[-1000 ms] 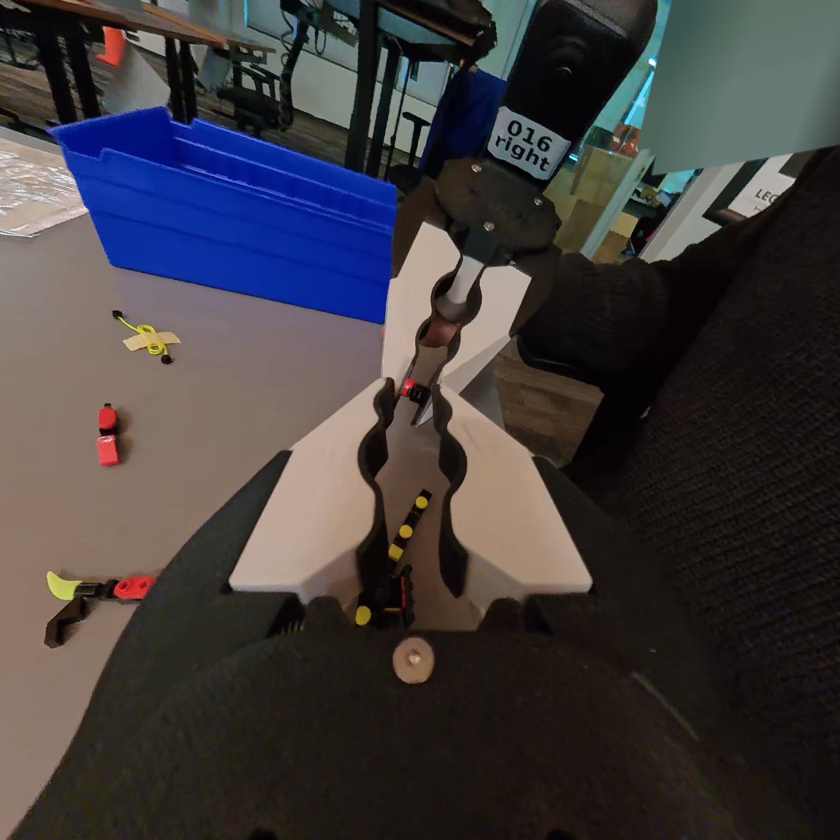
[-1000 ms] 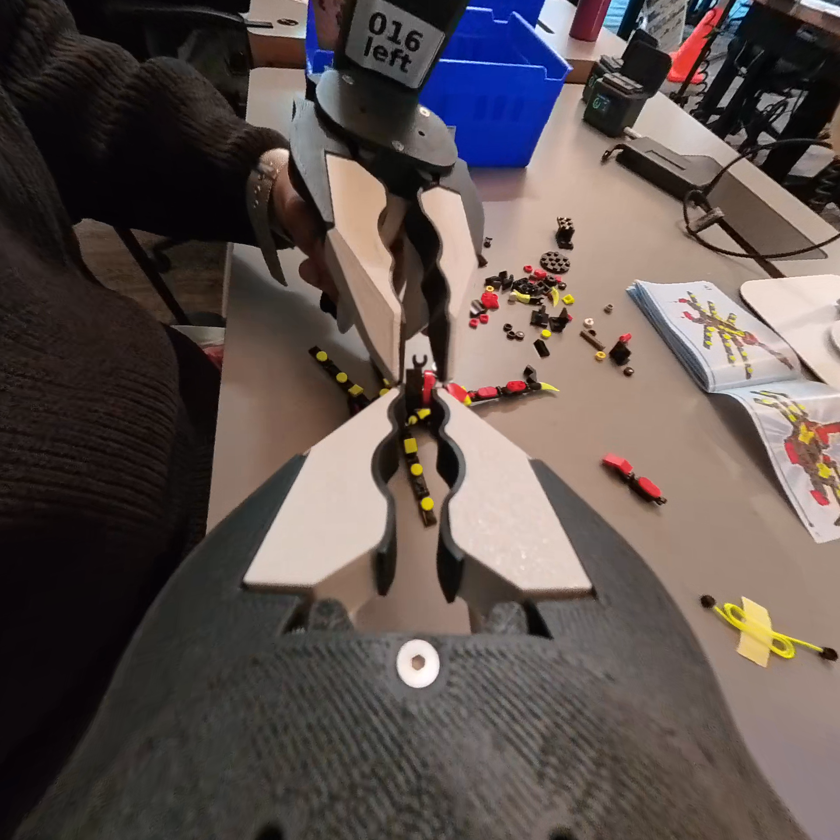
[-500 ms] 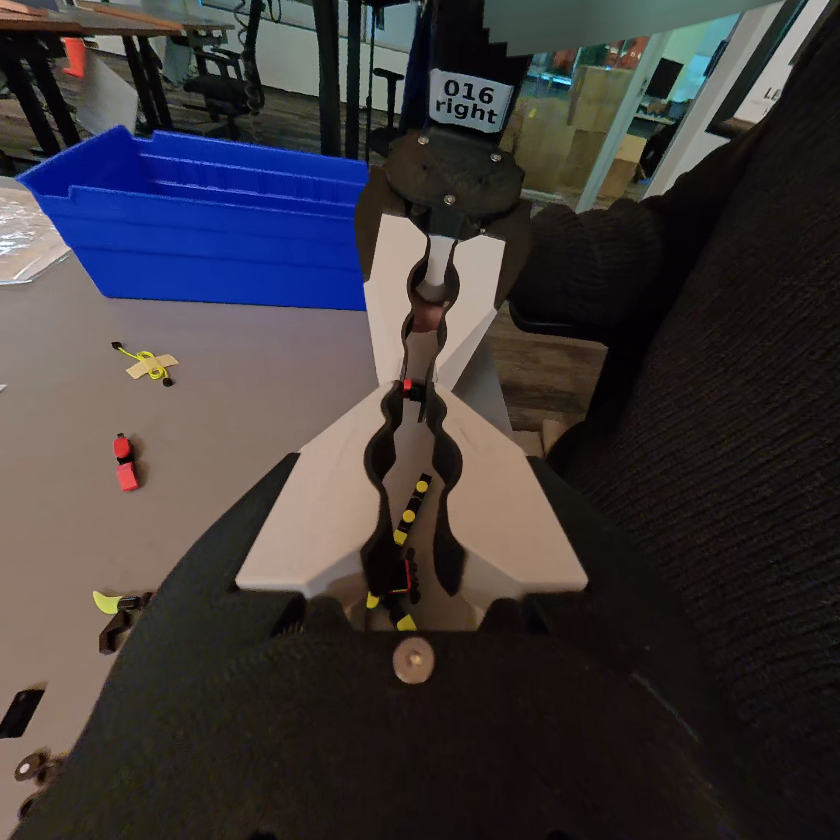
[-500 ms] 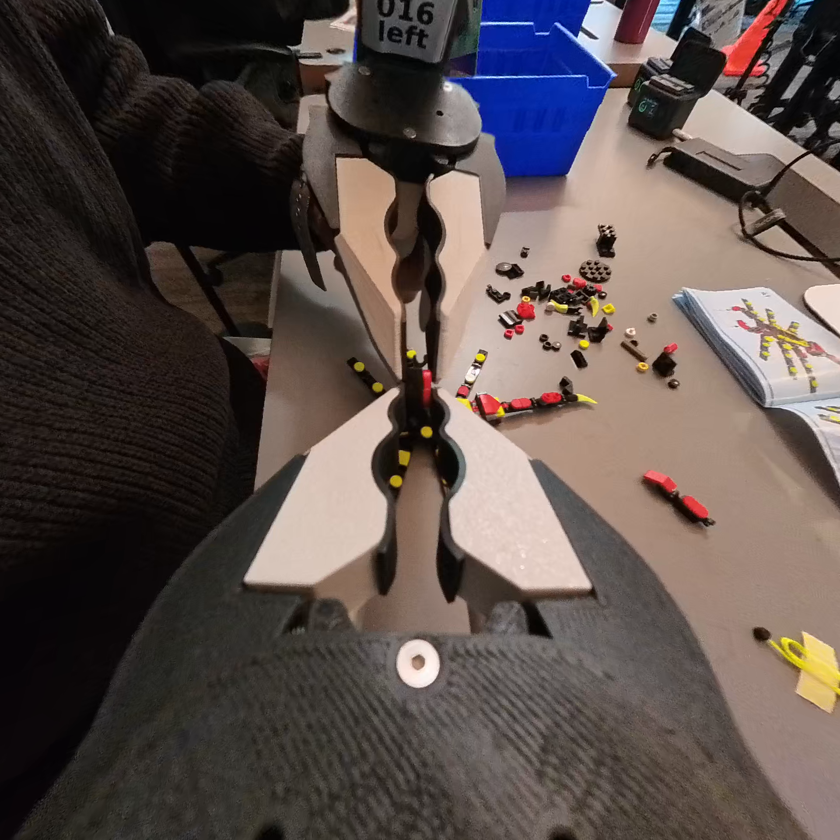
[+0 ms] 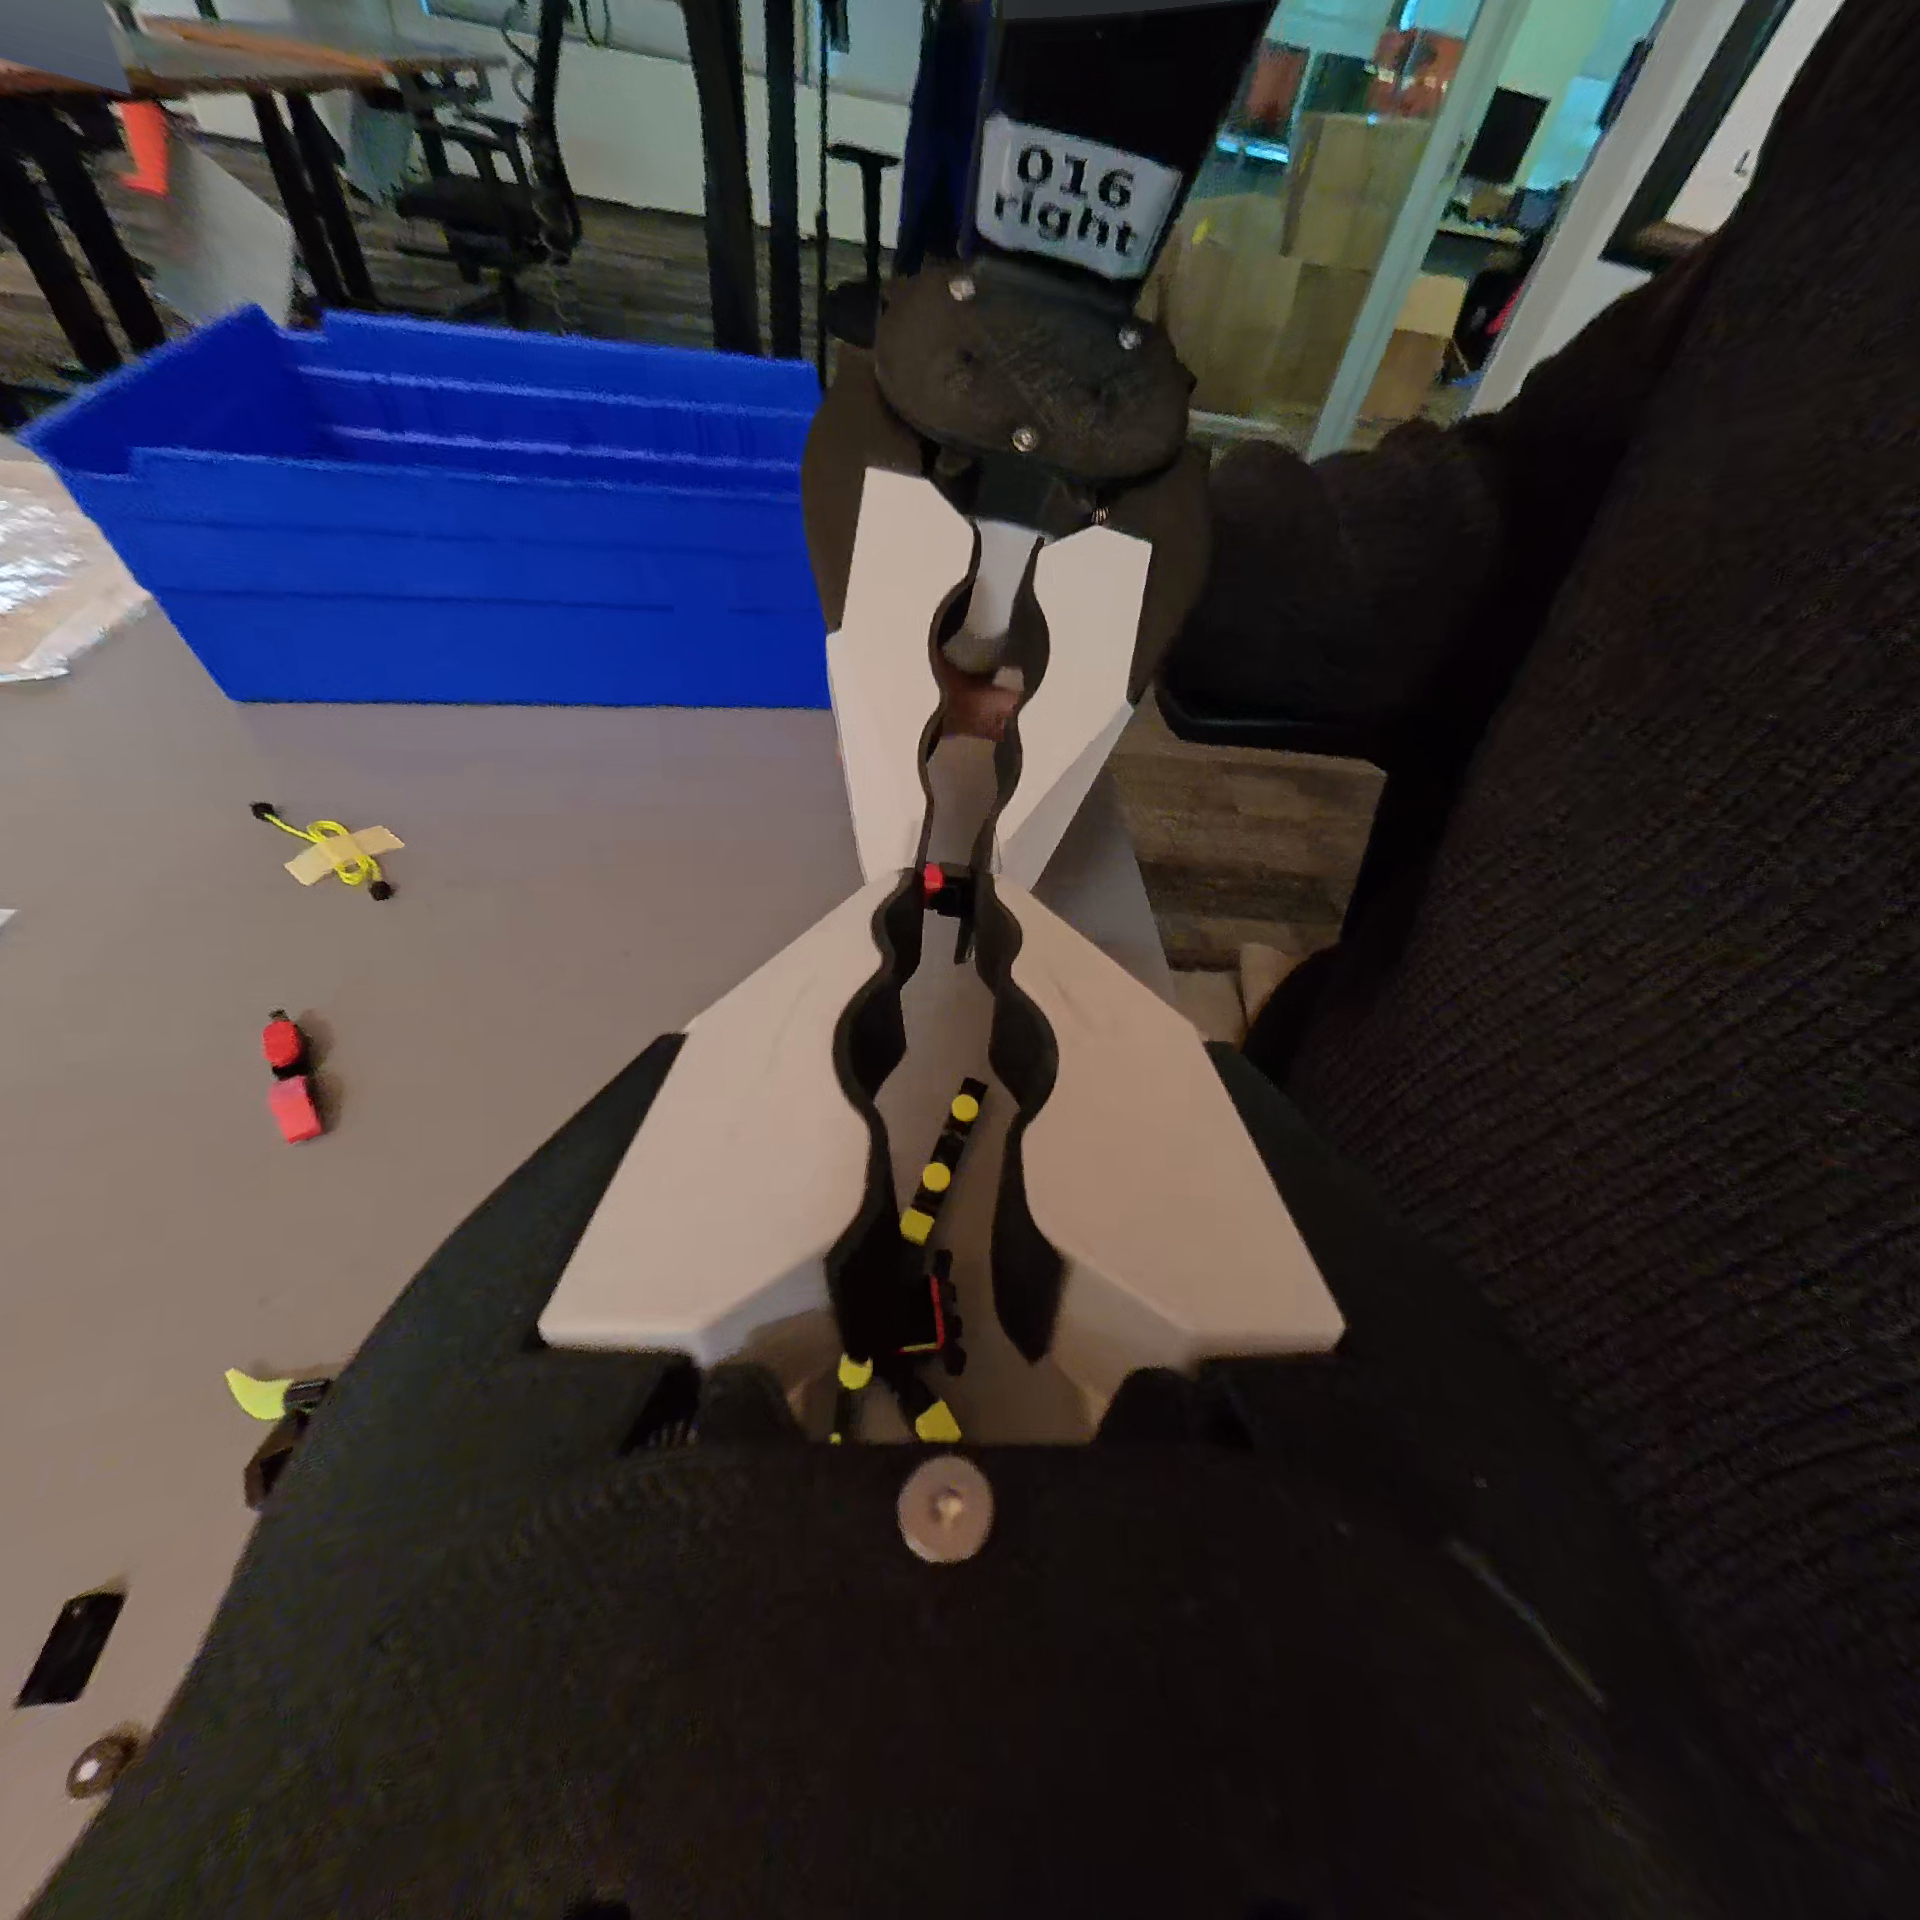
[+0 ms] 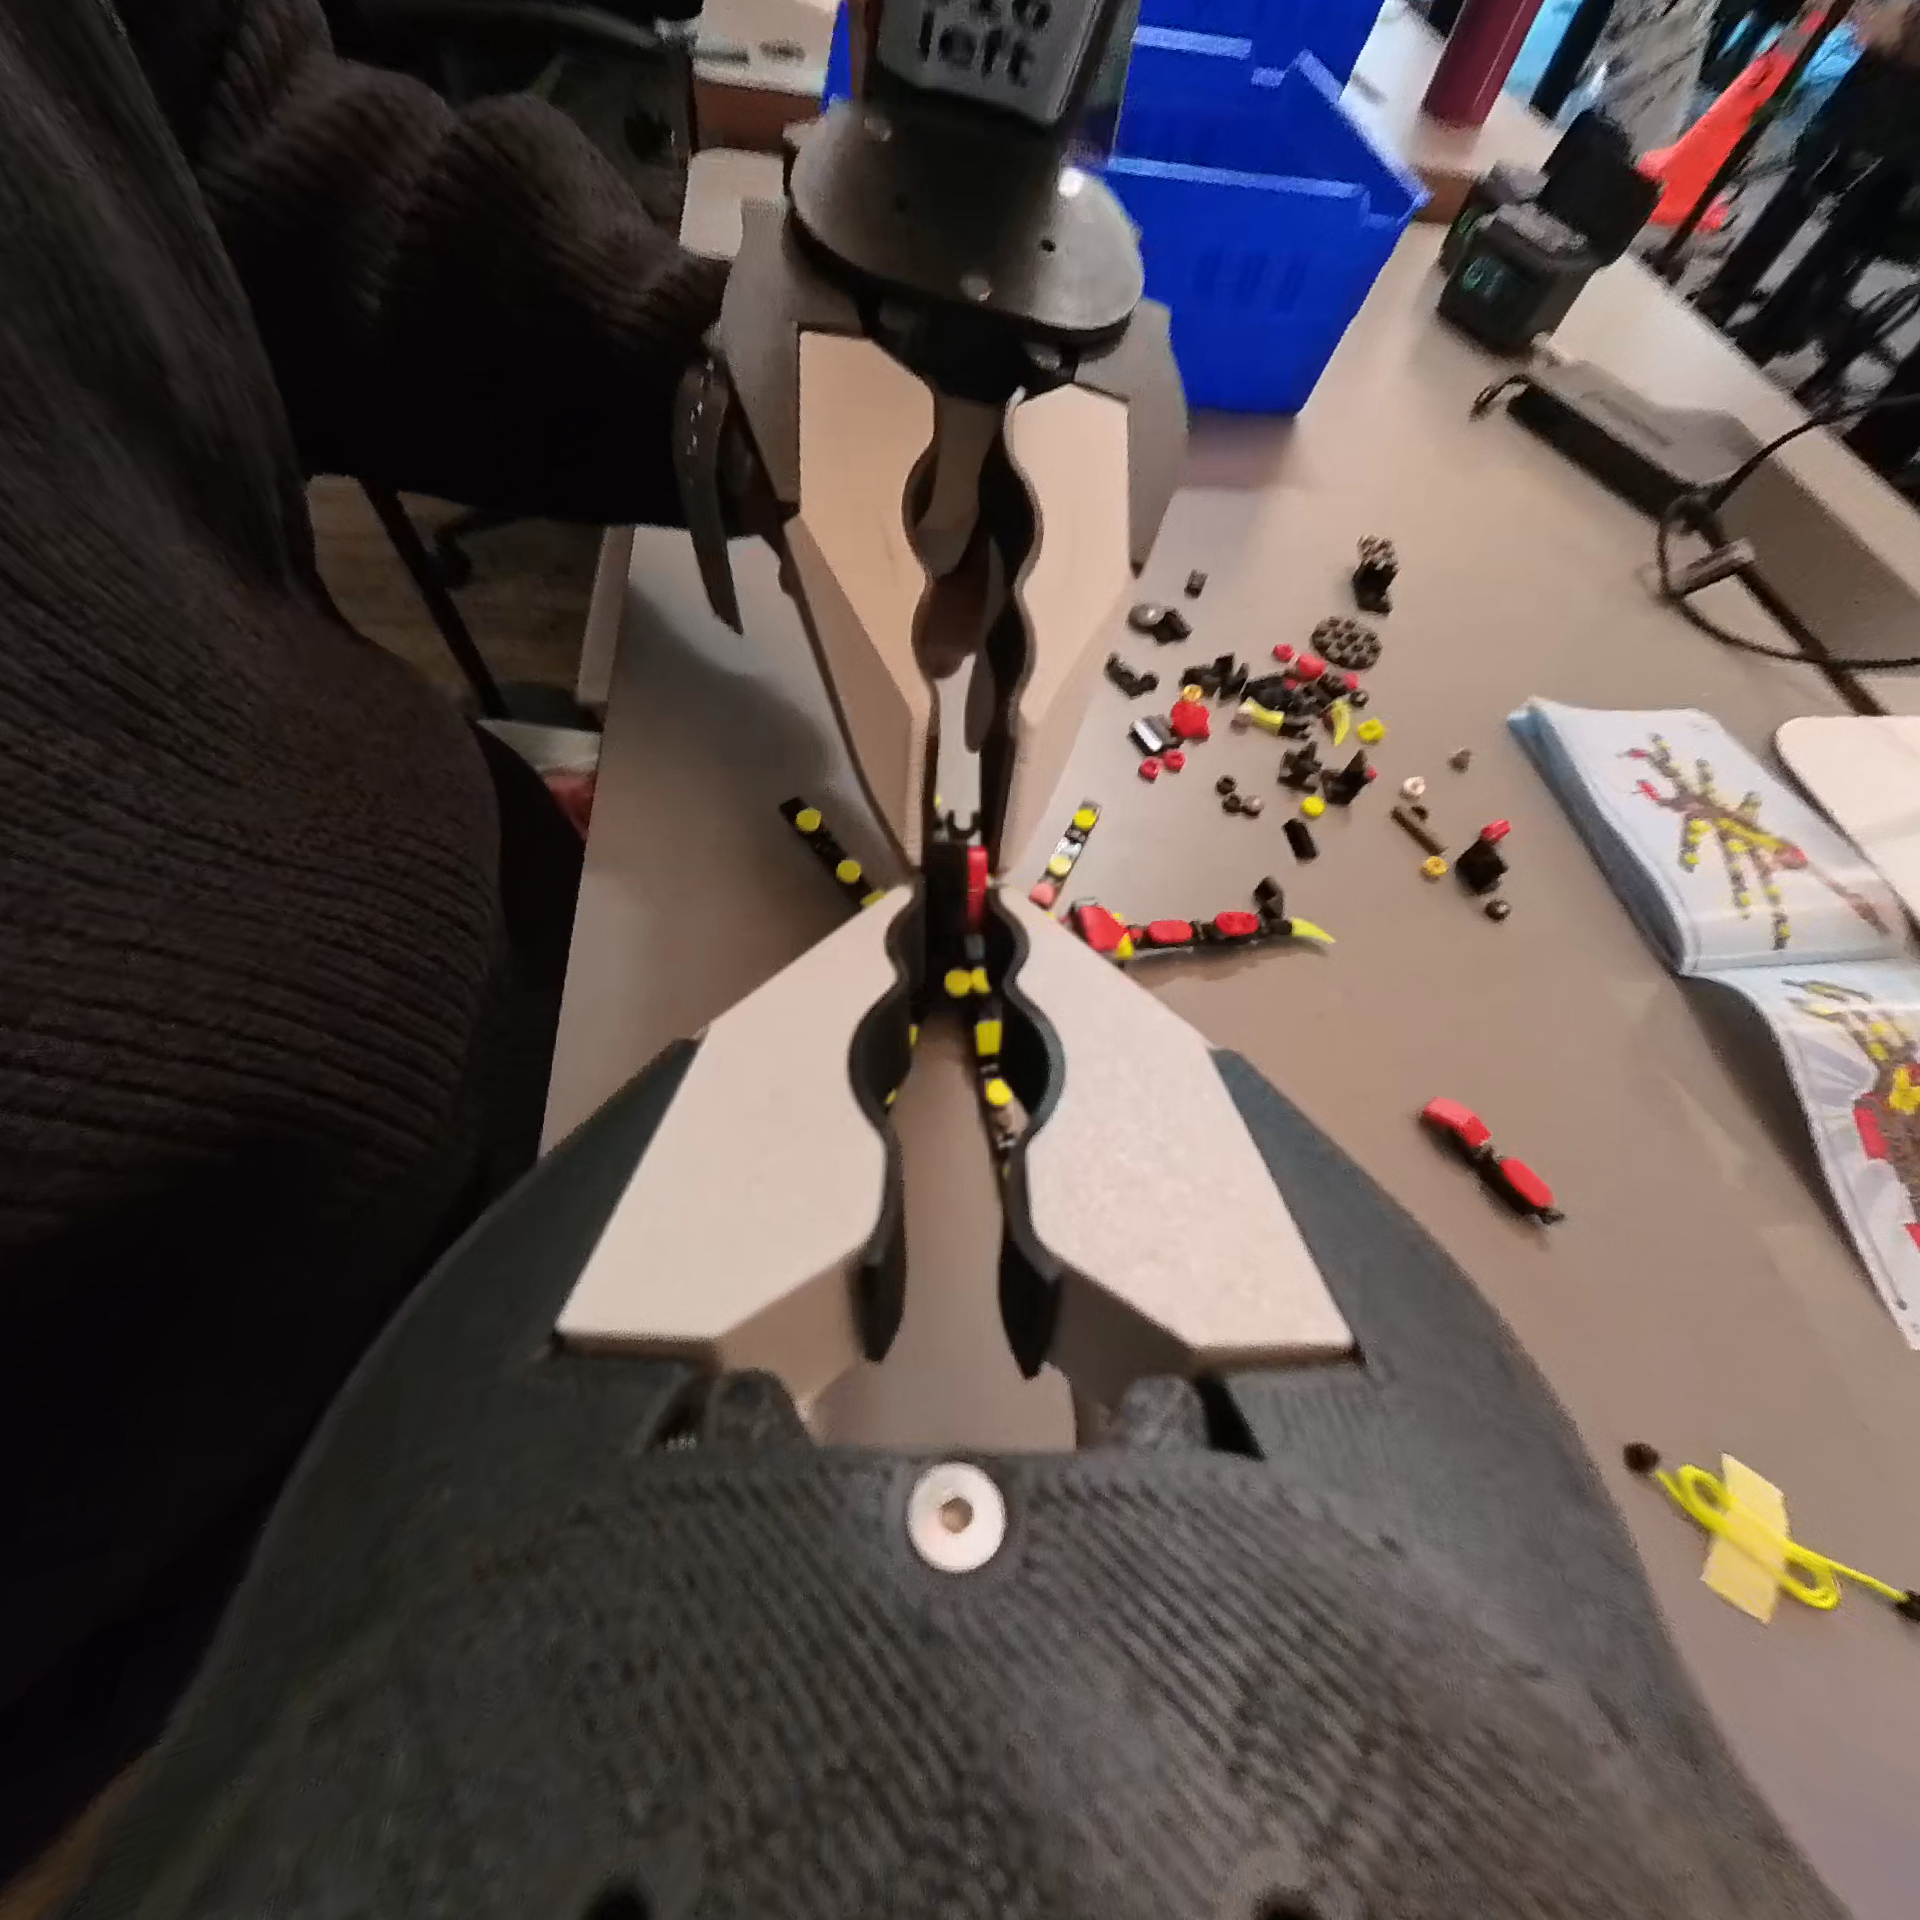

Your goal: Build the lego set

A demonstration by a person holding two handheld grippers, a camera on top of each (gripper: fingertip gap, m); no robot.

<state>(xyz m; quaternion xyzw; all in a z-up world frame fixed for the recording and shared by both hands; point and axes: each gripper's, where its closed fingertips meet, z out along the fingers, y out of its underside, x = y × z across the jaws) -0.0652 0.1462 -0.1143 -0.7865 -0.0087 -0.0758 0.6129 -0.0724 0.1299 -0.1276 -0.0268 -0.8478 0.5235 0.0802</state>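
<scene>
Your left claw [image 5: 948,896] and right claw [image 6: 958,883] meet tip to tip, both clamped on one black-and-red lego piece [image 6: 961,883]. Only your right view shows the loose parts pile [image 6: 1273,707] at 1 o'clock and two instruction booklets [image 6: 1704,831] — your left shows one blue bin [image 5: 457,540] at 10 o'clock.

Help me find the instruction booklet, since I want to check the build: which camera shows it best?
The right wrist view. The open instruction booklet lies on the grey table at the right edge, past the loose lego pieces, though it is blurred. The left wrist view faces the blue bin and shows no booklet.
</scene>
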